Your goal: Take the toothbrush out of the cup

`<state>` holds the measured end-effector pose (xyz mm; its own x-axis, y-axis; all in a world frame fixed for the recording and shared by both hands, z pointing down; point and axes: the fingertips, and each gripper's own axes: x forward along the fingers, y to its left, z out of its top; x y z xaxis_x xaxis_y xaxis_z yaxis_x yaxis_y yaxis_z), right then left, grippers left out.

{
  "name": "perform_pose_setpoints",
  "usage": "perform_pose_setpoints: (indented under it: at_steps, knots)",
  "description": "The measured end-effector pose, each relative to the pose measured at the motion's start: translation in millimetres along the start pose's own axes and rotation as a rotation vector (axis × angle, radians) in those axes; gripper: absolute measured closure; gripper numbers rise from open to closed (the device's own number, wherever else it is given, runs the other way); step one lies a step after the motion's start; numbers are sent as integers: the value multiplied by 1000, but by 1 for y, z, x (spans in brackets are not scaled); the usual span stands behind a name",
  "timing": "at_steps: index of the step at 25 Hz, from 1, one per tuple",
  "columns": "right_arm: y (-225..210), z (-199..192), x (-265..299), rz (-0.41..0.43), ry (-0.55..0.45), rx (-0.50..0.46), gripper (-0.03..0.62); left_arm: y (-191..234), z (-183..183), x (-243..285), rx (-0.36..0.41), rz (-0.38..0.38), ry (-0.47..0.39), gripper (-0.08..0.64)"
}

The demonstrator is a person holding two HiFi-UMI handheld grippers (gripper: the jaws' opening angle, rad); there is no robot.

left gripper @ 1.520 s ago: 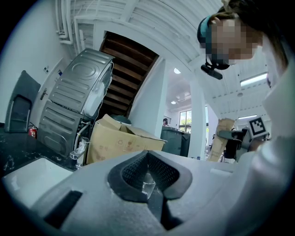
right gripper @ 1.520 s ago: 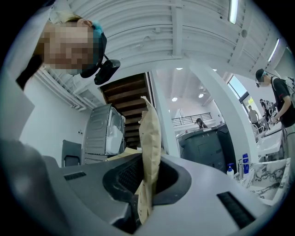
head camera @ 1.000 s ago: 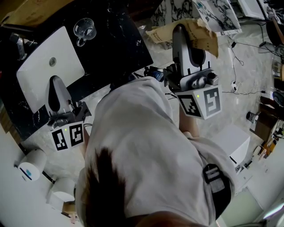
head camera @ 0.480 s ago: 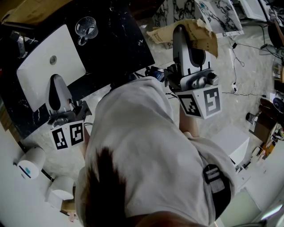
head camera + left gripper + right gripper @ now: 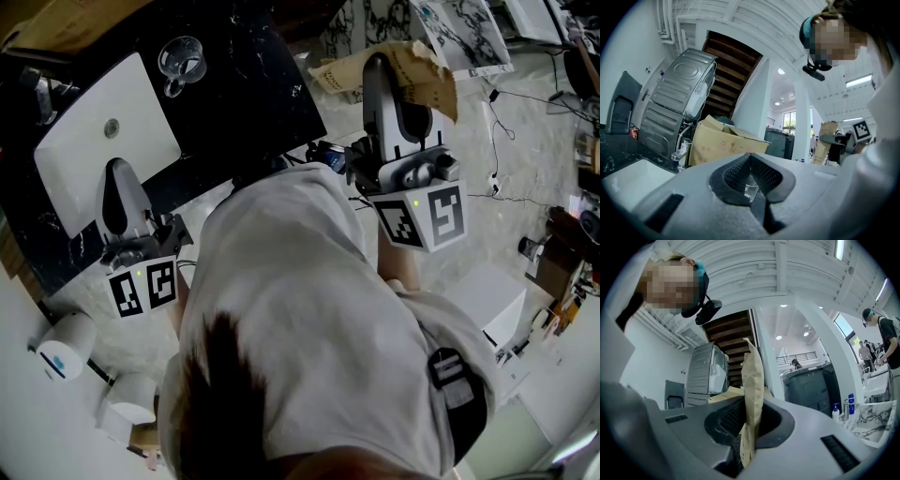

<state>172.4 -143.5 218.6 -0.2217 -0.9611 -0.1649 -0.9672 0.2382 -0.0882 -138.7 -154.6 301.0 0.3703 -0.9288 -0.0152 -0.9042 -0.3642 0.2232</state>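
The person's white-clad shoulders point(image 5: 309, 309) fill the head view's middle, blocking everything beneath them. The glass cup point(image 5: 180, 61) is too small to show its contents. A clear glint point(image 5: 751, 188) between the left gripper's point(image 5: 750, 168) 2 jaws cannot be identified.

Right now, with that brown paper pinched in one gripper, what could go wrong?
The right gripper is clamped on the brown paper, which might slip or tear, and it cannot grasp anything else meanwhile. The glass cup stands beside the sink on the black counter; a clumsy reach could tip it.
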Motion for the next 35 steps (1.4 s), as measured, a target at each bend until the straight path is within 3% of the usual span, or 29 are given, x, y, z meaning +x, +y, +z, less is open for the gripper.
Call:
perform_pose_setpoints:
  at_steps: [35]
  knots:
    - [6,-8,3,24,26,-20,555,0,-5,3,-6,-13,7,545]
